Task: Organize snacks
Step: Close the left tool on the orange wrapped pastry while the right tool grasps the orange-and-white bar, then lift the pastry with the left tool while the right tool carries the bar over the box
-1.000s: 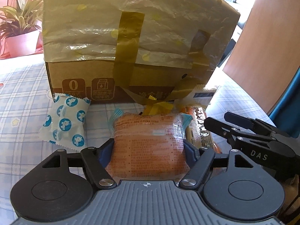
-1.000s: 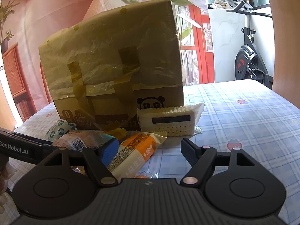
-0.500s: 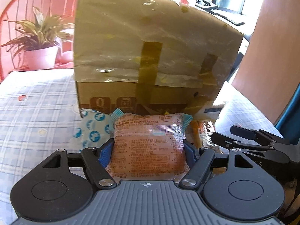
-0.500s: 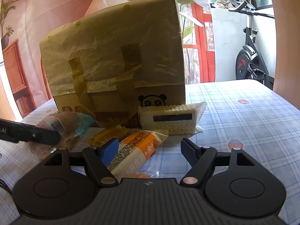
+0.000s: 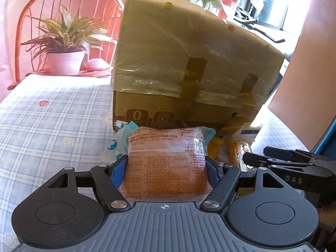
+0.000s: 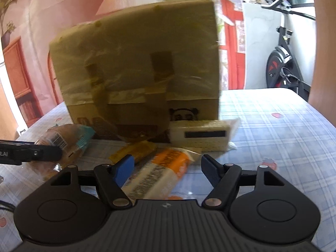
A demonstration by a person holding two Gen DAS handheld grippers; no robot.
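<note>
The snack packet point(image 5: 166, 163) sits between the jaws of our left gripper point(image 5: 166, 168), its long axis running straight ahead from the palm toward the cardboard box point(image 5: 189, 63), its crimped blue end pointing forward past the fingertips. We pinch it by its two long sides, both blue pads pressed against the wrapper, printed back facing up. We tilt this gripper downward, above the checked tablecloth point(image 5: 52, 121). Our right gripper point(image 6: 167, 168) has its jaws spread, with nothing pressed between them. Under its left finger lies an orange bar point(image 6: 161, 172), its long axis slanting forward and to the right across the gap; we cannot tell whether the pad touches it. Ahead of the left fingertip lies a small yellow packet point(image 6: 134, 150), and ahead of the right fingertip a cream packet point(image 6: 199, 134) rests against the box. In the left view a blue-and-white packet point(image 5: 113, 147) is mostly hidden behind the held one. The right view is blurred, so print there is unreadable.
</note>
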